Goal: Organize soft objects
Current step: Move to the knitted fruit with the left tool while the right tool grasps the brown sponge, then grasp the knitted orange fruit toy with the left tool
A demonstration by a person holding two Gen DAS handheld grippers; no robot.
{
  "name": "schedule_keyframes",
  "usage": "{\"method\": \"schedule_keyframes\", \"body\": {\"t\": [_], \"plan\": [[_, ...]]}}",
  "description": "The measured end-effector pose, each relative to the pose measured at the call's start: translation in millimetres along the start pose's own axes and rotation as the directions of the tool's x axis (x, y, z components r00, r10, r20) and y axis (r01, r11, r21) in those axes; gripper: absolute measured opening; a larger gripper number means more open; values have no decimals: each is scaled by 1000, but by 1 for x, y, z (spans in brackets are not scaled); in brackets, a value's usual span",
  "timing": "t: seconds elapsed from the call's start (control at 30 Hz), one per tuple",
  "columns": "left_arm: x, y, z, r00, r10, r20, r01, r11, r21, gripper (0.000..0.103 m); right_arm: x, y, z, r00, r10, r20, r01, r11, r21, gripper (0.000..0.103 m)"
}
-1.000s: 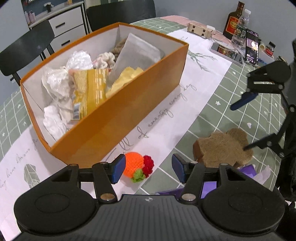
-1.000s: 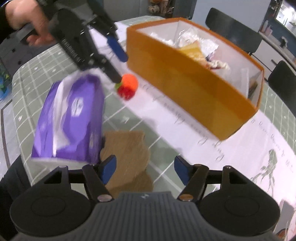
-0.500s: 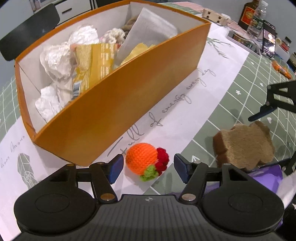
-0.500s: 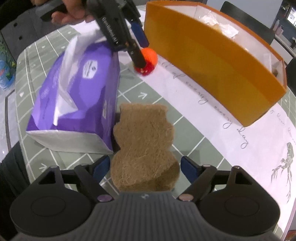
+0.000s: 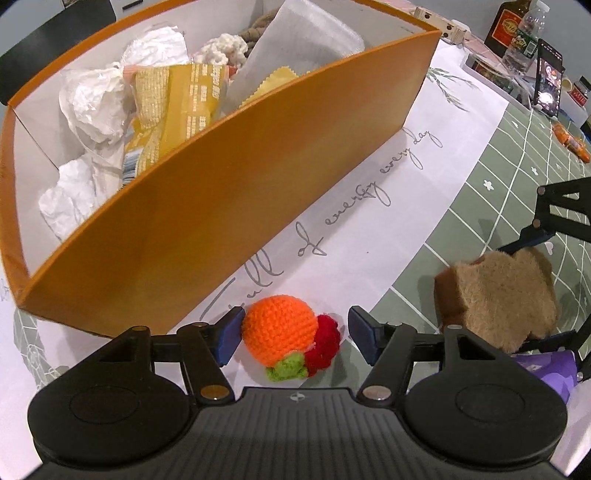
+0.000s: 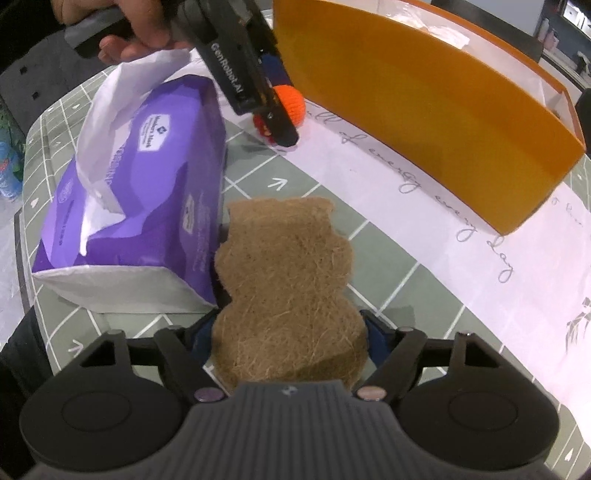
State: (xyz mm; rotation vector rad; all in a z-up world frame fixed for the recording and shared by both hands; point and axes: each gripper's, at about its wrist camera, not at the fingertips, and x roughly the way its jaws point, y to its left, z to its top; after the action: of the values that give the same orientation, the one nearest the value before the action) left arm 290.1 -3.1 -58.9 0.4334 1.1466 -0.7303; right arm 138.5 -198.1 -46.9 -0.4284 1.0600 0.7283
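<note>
A crocheted orange ball [image 5: 280, 332] with a red and a green bit lies on the white runner, just in front of the orange box [image 5: 258, 206]. My left gripper [image 5: 295, 325] is open around it; the left pad sits at the ball's edge and the right pad stands clear. A flat brown fibre sponge [image 6: 284, 280] lies on the green cloth between the fingers of my right gripper [image 6: 287, 334]. Those jaws are closing, the pads are close beside the sponge's edges, and it does not look squeezed. The box holds crumpled white bags, a yellow packet and cloths.
A purple tissue pack [image 6: 147, 166] lies right beside the sponge on its left. A person's hand [image 6: 140, 37] holds the left gripper above it. Bottles [image 5: 513, 33], a phone [image 5: 548, 85] and small items crowd the table's far right. A dark chair [image 5: 55, 22] stands behind the box.
Both grippers have come down. The left one now has the orange ball between its fingers. The right one has dropped over the brown sponge, whose near end now lies between its pads.
</note>
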Motion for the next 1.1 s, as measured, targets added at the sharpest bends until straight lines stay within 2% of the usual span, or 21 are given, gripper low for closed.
{"method": "schedule_keyframes", "body": {"t": [0.7, 0.9, 1.1], "plan": [[-6, 13, -9, 998, -62, -4, 61, 997, -54, 74, -4, -46, -13, 996, -87, 1, 86, 984, 155, 76], [-6, 17, -10, 998, -63, 23, 64, 995, -77, 67, -1, -44, -12, 996, -90, -1, 89, 984, 155, 76], [-6, 10, -5, 998, -48, 40, 51, 997, -61, 61, -2, -45, -13, 996, -90, -2, 89, 984, 156, 76]]}}
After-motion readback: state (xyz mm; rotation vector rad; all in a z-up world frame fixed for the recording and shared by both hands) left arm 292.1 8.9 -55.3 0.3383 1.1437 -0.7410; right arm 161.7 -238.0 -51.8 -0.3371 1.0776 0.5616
